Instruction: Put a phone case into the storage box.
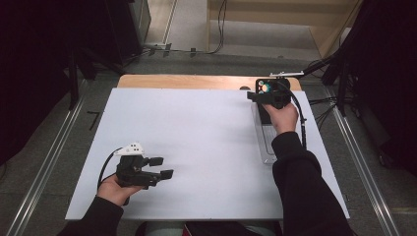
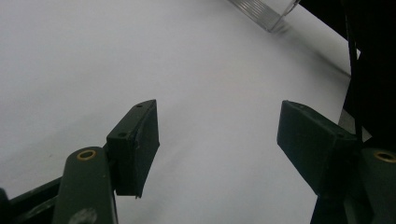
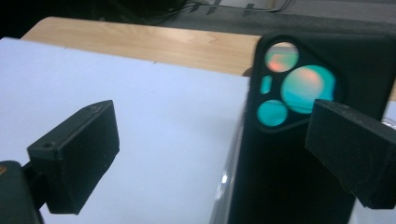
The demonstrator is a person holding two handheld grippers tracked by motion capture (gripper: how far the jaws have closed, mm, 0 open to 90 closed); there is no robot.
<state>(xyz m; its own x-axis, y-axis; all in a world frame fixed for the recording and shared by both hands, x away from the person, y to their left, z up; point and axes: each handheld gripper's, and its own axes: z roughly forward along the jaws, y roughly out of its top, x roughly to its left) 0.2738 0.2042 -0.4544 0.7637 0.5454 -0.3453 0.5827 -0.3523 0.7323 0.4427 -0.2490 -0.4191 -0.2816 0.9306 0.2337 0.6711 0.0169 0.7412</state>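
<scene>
Two grippers at opposite corners of a white sheet, with a phone and tray on the right.

A white sheet [image 1: 196, 142] covers most of a wooden table [image 1: 187, 81], whose far edge shows behind it. The left gripper [image 1: 163, 167] hangs over the sheet's near left part, with nothing between its jaws. The right gripper [image 1: 257, 95] sits at the far right, well apart from it. A black phone with a round-lensed camera block [image 3: 299, 121] lies just ahead of that gripper, by its right jaw. A clear plastic tray [image 1: 266, 147] runs along the sheet's right side, under the phone and the right hand [image 1: 284, 118].
</scene>
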